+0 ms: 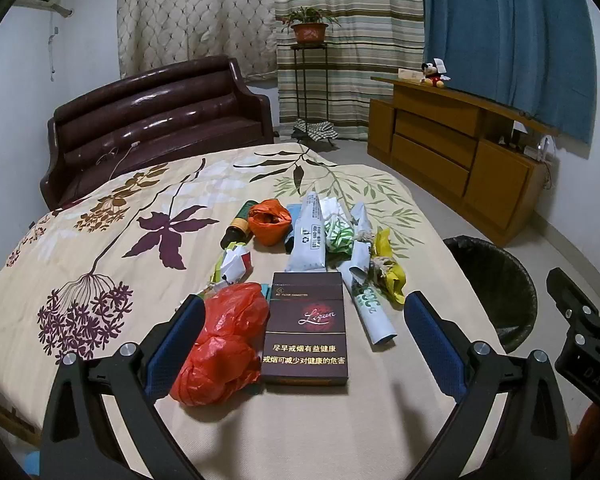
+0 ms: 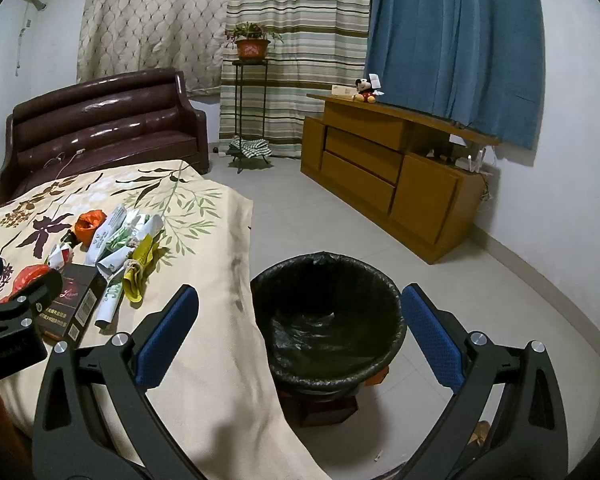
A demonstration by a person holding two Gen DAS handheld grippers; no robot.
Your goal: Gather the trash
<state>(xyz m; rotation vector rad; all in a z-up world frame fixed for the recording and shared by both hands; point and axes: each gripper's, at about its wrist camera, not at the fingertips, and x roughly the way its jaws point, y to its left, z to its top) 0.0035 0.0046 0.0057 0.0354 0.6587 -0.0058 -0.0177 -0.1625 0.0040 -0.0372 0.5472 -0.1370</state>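
Observation:
Trash lies in a pile on the floral cloth of the table [image 1: 100, 220]. Nearest is a dark cigarette carton [image 1: 306, 332] with a crumpled red plastic bag [image 1: 224, 344] on its left. Behind them lie a rolled white paper tube [image 1: 370, 308], a yellow wrapper [image 1: 390, 276], a white pouch [image 1: 310, 236], an orange bag [image 1: 269, 220] and a dark bottle [image 1: 238, 226]. My left gripper [image 1: 304, 320] is open, its fingers wide on either side of the red bag and carton, just above them. My right gripper [image 2: 300, 316] hangs open above the black-lined bin [image 2: 328, 320] on the floor.
The bin stands at the table's right edge [image 1: 496, 288]. Beyond are a brown leather sofa [image 1: 156, 120], a plant stand with a potted plant [image 1: 309, 32], and a wooden cabinet [image 1: 452, 152] with a plush toy [image 1: 432, 74]. Tiled floor [image 2: 300, 200] stretches between table and cabinet.

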